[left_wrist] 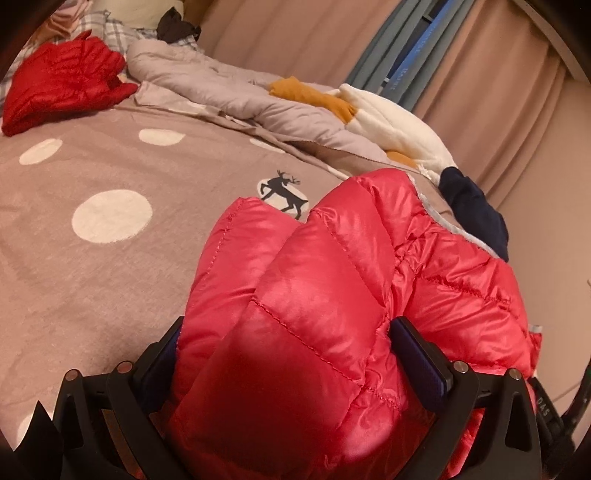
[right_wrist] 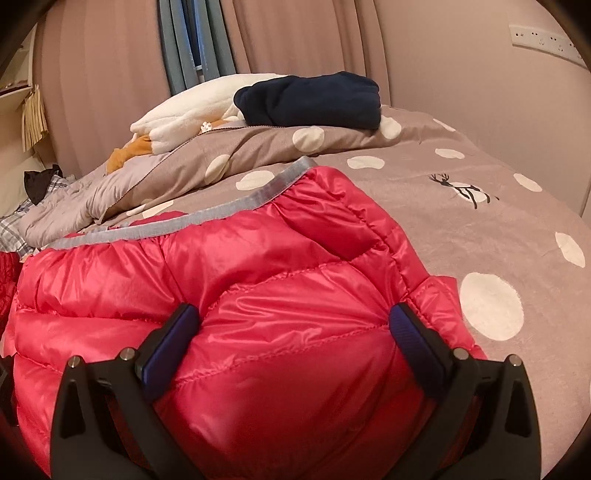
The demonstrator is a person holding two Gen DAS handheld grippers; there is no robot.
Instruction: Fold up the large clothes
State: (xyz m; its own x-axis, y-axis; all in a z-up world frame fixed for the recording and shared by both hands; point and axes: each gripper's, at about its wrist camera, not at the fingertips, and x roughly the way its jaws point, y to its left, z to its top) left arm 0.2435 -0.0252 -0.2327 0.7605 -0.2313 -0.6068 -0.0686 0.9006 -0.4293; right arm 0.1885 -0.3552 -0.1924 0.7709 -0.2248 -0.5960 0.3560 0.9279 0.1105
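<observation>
A shiny red down jacket lies bunched on the polka-dot bed cover. My left gripper is shut on a thick puffy fold of it, and the padding fills the whole gap between the fingers. In the right wrist view the same red down jacket spreads out with its grey hem trim at the far edge. My right gripper is also shut on the jacket, its blue pads pressing creases into the quilted fabric.
A second red garment lies folded at the far left. A rumpled grey quilt, a white fleece and a folded navy garment line the far side by the curtains. Bare cover stretches right.
</observation>
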